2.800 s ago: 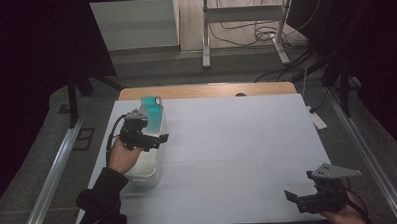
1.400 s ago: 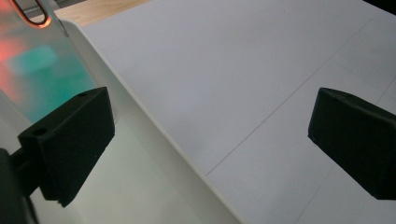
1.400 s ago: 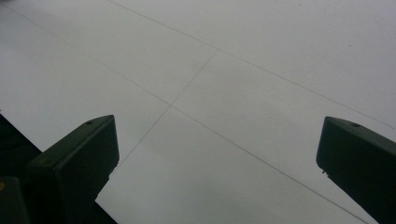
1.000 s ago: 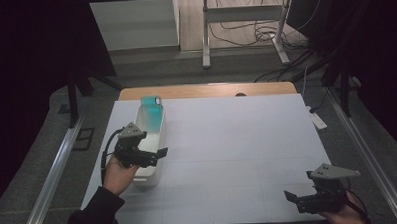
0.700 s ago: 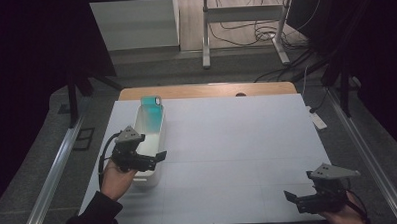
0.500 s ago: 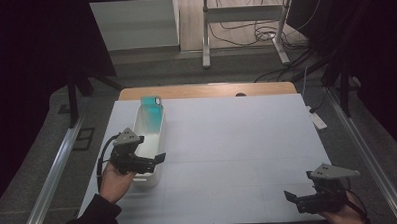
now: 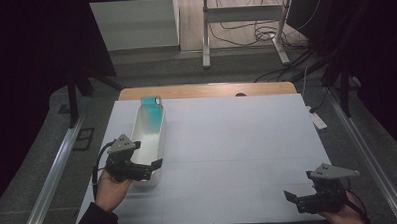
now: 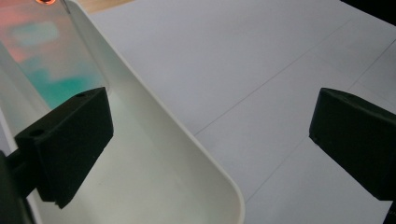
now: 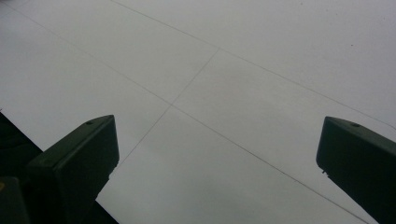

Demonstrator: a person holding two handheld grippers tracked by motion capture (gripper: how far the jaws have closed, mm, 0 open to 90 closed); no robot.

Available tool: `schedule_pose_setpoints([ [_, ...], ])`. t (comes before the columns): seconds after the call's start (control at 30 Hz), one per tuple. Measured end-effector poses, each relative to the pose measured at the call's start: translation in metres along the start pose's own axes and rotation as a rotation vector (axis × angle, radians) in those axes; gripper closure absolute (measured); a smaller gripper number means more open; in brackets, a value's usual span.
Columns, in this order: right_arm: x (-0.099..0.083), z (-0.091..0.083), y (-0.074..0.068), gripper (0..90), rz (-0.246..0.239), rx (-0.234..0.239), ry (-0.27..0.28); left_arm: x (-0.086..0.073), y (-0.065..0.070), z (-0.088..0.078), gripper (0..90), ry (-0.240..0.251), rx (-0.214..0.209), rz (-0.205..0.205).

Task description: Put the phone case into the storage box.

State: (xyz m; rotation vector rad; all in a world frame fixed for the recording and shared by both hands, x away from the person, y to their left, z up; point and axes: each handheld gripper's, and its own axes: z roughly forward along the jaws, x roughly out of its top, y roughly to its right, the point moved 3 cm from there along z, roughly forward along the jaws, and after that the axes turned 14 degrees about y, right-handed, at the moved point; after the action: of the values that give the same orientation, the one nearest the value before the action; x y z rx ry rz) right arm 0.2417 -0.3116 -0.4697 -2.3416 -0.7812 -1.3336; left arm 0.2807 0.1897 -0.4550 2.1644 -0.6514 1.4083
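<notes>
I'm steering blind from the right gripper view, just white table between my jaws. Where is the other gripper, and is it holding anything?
Observer: The left gripper is at the near end of a long white tray on the table's left side. Its jaws are wide open, holding nothing.
Operator: Is it around the tray wall?
Observer: Yes. In the left gripper view one jaw is inside the tray and the other outside, over the table, with the rim between them.
Operator: Anything in the tray?
Observer: A teal object lies at its far end.
</notes>
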Motion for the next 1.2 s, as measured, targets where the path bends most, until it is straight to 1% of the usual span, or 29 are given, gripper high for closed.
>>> schedule_pose_setpoints([
  [0.7, 0.000, 0.000, 0.000, 0.0, -0.003, -0.002, -0.004, -0.011, 0.005, -0.024, 0.6, 0.023, 0.030, -0.014],
  [0.93, 0.000, 0.000, 0.000, 0.0, -0.004, -0.003, -0.005, -0.019, 0.006, -0.034, 0.6, 0.010, 0.053, -0.013],
  [1.2, 0.000, 0.000, 0.000, 0.0, -0.007, -0.003, -0.008, -0.026, 0.007, -0.043, 0.6, 0.008, 0.063, -0.019],
])
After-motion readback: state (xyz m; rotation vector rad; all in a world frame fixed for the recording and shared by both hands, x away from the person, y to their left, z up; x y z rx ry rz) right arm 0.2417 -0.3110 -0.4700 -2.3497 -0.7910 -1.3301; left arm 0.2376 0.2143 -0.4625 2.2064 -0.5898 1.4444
